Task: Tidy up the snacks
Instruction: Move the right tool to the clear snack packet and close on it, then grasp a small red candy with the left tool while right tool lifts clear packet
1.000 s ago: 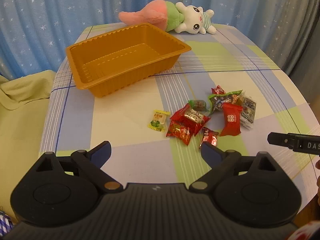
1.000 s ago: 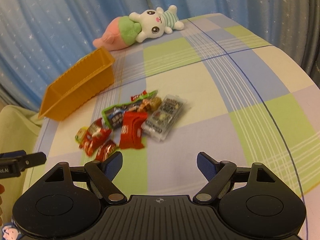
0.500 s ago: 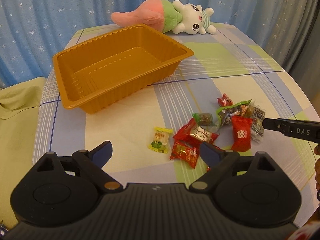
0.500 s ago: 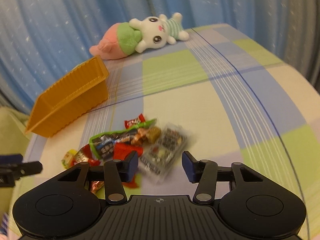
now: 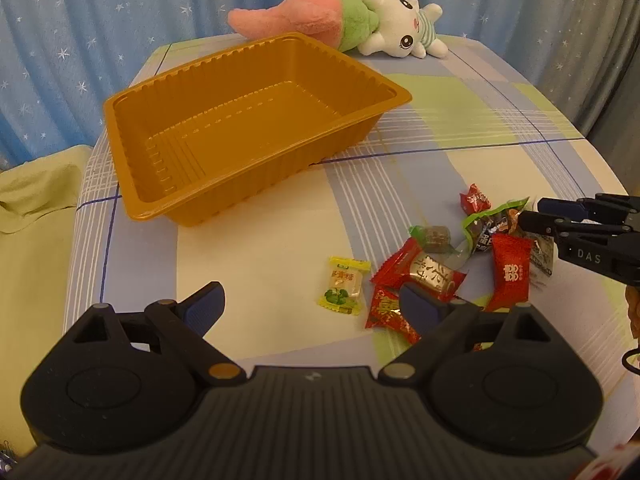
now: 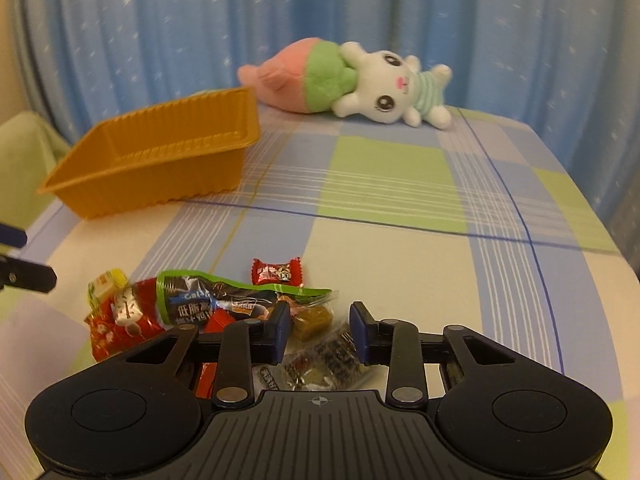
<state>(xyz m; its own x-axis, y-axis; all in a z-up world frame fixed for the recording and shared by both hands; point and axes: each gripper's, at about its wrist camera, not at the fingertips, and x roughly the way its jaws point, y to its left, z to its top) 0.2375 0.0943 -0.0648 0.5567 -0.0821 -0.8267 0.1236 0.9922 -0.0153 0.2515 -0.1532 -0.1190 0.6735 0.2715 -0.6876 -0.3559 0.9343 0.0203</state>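
Plainly, the right gripper (image 6: 318, 334), half-parted and holding nothing, straddles the clear dark-speckled snack packet (image 6: 320, 360), which runs toward one o'clock; the left gripper (image 5: 310, 300) hangs spread, farther off.

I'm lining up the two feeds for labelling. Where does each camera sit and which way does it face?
Left wrist: on the left gripper, looking along its open jaws at the orange tray; the right gripper enters at right.
Right wrist: on the right gripper, low over the snack pile, jaws around a clear packet; the left gripper's tip shows at left.
Shared: tray, snacks, plush toy, checked tablecloth.
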